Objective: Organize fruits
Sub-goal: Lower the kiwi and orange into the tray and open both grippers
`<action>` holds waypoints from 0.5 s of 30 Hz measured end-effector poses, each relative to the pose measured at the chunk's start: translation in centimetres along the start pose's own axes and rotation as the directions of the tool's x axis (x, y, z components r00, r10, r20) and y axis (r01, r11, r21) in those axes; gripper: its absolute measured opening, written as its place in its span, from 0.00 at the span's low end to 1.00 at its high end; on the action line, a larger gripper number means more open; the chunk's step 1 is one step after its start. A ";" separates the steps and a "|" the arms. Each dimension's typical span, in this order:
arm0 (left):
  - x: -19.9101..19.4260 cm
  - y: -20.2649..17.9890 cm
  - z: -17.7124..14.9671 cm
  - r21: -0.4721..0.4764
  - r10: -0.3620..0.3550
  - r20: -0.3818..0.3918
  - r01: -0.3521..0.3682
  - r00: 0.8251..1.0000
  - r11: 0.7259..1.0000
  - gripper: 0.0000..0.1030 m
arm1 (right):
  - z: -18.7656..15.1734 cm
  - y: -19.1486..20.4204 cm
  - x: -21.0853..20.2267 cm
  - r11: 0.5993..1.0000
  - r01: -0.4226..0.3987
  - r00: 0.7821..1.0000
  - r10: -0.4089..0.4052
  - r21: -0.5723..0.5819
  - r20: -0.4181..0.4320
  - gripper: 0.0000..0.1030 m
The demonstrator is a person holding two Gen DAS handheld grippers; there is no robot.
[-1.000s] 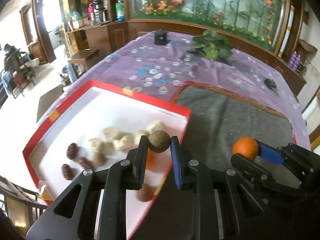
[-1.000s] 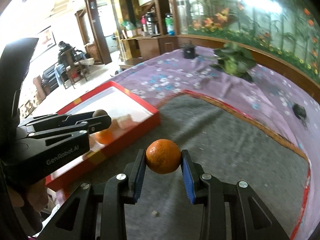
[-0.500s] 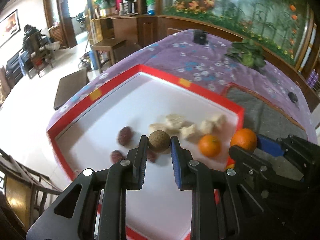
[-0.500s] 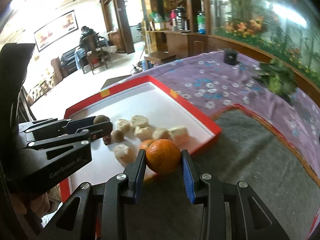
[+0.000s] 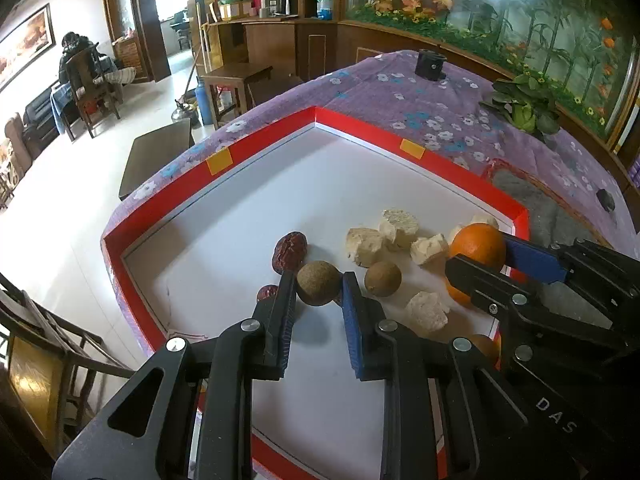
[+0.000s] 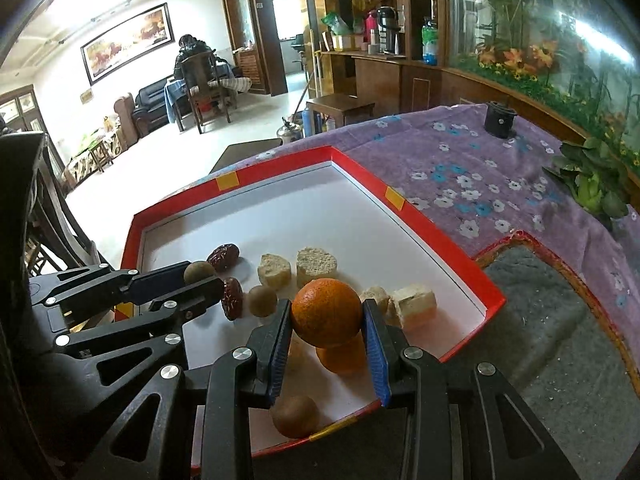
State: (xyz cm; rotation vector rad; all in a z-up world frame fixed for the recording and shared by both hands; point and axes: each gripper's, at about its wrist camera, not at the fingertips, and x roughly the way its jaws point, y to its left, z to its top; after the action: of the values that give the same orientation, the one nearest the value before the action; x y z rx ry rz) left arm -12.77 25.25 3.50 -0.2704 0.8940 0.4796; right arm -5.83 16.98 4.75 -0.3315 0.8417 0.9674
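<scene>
A red-rimmed white tray (image 5: 360, 128) (image 6: 436, 236) lies on the purple flowered cloth. My left gripper (image 5: 319, 289) is shut on a small brown round fruit (image 5: 318, 282) (image 6: 199, 272) above the tray's floor. My right gripper (image 6: 326, 314) is shut on an orange (image 6: 326, 312) (image 5: 478, 246) over the tray's near right part. In the tray lie red dates (image 5: 290, 250) (image 6: 224, 257), pale cut pieces (image 5: 400, 224) (image 6: 316, 262), another brown fruit (image 5: 383, 278) (image 6: 262, 300), a third brown fruit (image 6: 296, 416) and a second orange (image 6: 342, 354) below the held one.
A grey mat (image 6: 560, 340) with a woven rim lies right of the tray. A leafy green vegetable (image 6: 592, 180) and a small black pot (image 6: 498, 120) sit on the cloth farther back. Beyond the table's left edge the floor drops away, with a seated person (image 6: 196, 64) far off.
Both grippers have carried their fruit leftward from above the grey mat to above the tray. Each still grips its fruit, and the tray's contents now lie just ahead of the fingers.
</scene>
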 end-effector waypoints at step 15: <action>0.3 0.3 -0.1 -0.020 0.045 0.013 -0.044 0.999 0.999 0.34 | 0.2 -0.4 -0.4 0.996 -0.060 0.998 0.058 0.068 0.036 0.39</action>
State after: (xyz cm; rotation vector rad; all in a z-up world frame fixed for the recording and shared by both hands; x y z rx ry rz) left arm -12.85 25.51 3.23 -0.2652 0.8835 0.5313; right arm -5.51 16.58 5.13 -0.2315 0.8556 0.9941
